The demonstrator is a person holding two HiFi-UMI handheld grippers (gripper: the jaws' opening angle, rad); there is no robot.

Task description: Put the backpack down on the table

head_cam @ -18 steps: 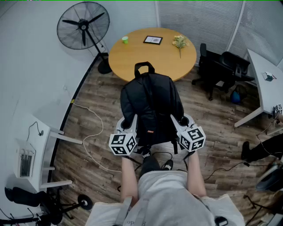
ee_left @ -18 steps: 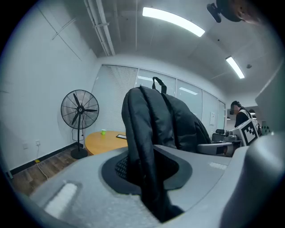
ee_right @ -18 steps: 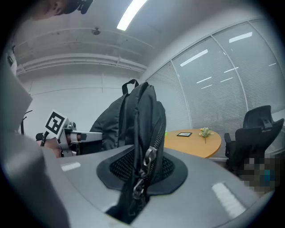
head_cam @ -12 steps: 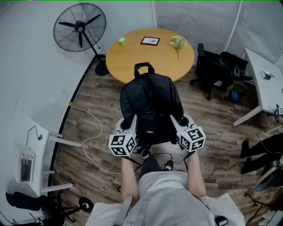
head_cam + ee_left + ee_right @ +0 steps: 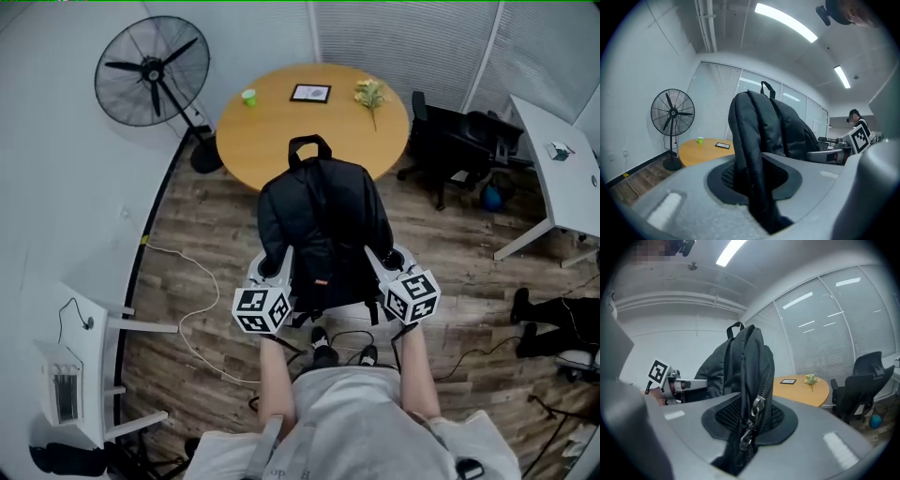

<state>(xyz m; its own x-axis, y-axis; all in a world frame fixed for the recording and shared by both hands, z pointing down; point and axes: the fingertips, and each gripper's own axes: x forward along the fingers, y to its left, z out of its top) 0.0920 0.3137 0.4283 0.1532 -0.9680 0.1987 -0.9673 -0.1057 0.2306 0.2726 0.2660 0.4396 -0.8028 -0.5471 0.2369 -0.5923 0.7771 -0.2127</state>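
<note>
Head view: the backpack hangs upright at centre frame. The left claw and the right claw each grip one lower side of it. It is in the air above the floor, and its handle overlaps the near edge of the round surface at upper centre. The near part of that surface is bare.

Left claw view: the jaws pinch a fold of the bag's black fabric.

Right claw view: the jaws are clamped on the side seam, where the zipper pulls dangle.

The carry looks under way, with the set-down not yet begun. Next, the bag likely needs to go forward over the bare wood. Both claws should then sink together until the base takes the weight, and only then let go.
</note>
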